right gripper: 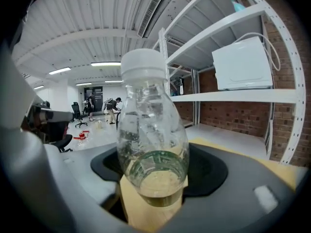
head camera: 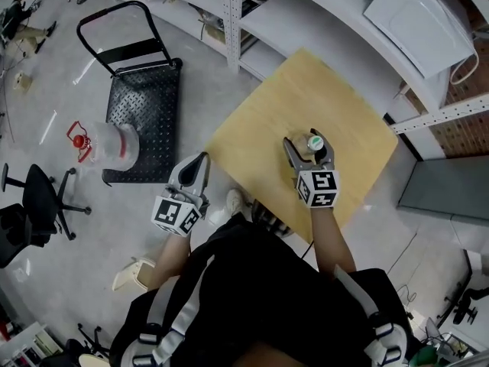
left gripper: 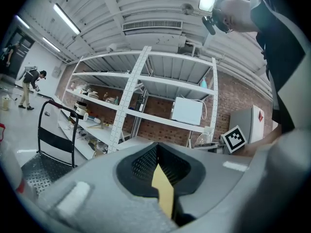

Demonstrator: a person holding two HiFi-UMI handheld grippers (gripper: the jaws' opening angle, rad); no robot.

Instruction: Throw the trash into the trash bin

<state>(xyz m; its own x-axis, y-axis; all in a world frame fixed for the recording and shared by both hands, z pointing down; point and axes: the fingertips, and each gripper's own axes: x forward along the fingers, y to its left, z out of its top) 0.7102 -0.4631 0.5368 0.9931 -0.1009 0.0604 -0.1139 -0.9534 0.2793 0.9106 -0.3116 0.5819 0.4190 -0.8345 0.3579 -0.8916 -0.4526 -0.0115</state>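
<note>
A clear plastic bottle with a white cap and a green label stands upright between the jaws of my right gripper, above the near part of the square wooden table. In the right gripper view the bottle fills the middle, both pads press on its lower body, and its base hangs a little above the tabletop. My left gripper is off the table's left edge, over the floor, with its jaws together and nothing in them. In its own view the left gripper points level toward the shelving.
A translucent round container stands on the floor at the left, with a red object beside it. Behind it is a black hand cart. White shelving runs past the table's far side. An office chair is far left.
</note>
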